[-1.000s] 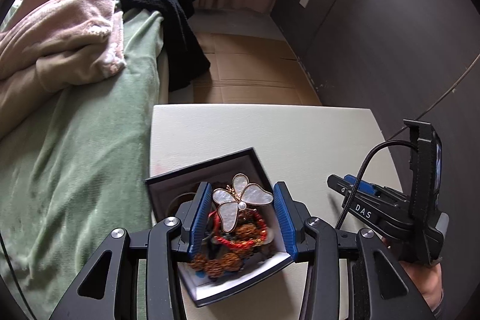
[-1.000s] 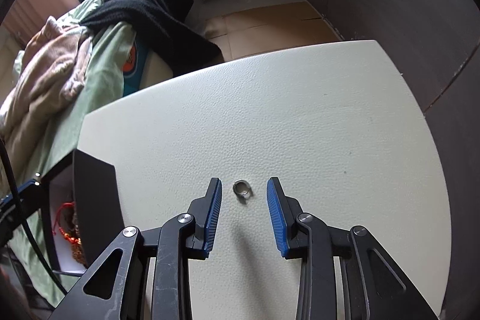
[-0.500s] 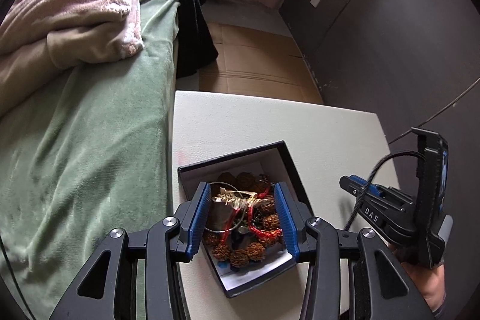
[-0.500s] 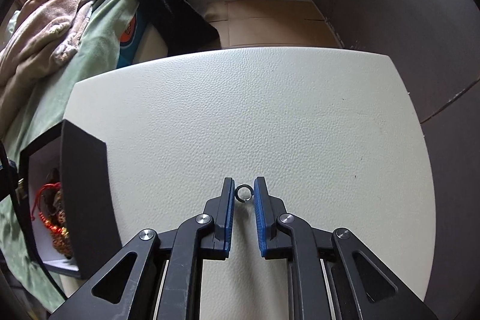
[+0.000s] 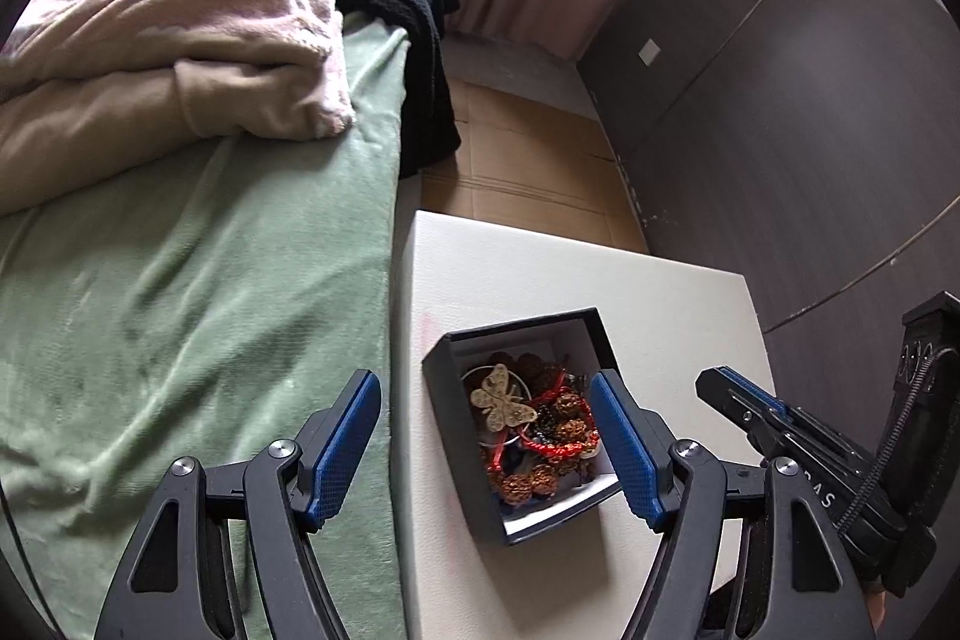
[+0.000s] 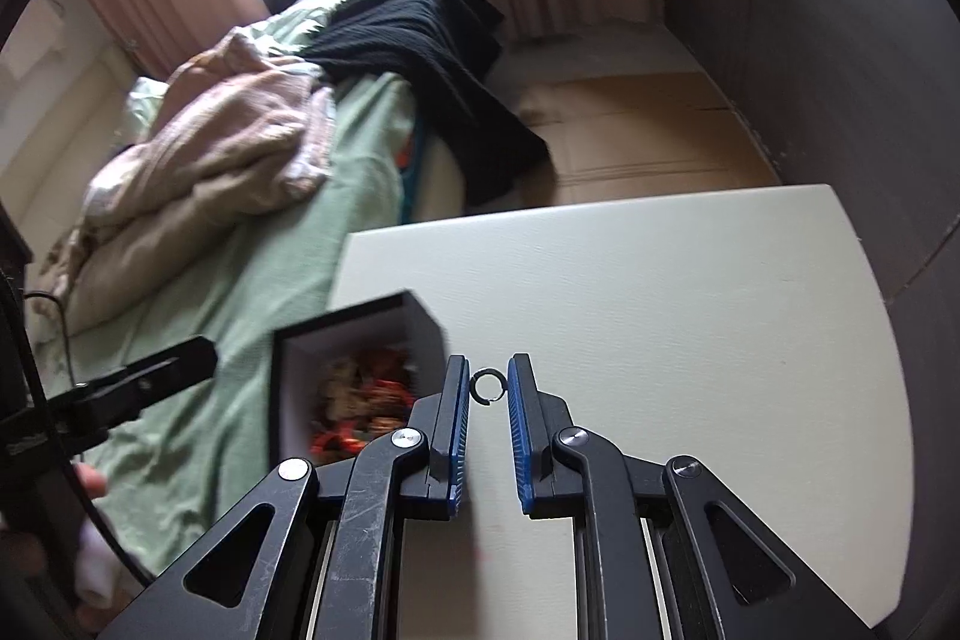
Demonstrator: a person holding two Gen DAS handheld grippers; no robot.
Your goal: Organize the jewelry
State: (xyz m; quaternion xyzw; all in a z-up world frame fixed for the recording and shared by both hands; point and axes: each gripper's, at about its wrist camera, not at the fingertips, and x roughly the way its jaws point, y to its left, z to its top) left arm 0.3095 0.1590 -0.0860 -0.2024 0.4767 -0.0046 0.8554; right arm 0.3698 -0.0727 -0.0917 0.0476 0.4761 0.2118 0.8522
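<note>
left tongs (image 5: pixel 486 445) opening (nothing gripped), right tongs (image 6: pixel 487 385) pinched

text: "AS" | on: right gripper (image 5: pixel 780 436) body, white letters | partly hidden | beside: box (image 5: pixel 456 436)

Black box (image 5: pixel 456 436), red beads (image 5: pixel 555 451), perhaps gold butterfly (image 5: pixel 503 403).

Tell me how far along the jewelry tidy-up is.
Done: beads, red cord and butterfly piece lie in the black box; left gripper is opening, nothing between its pads. In hand: right gripper pinches a small ring. Left: ring into the box.
</note>
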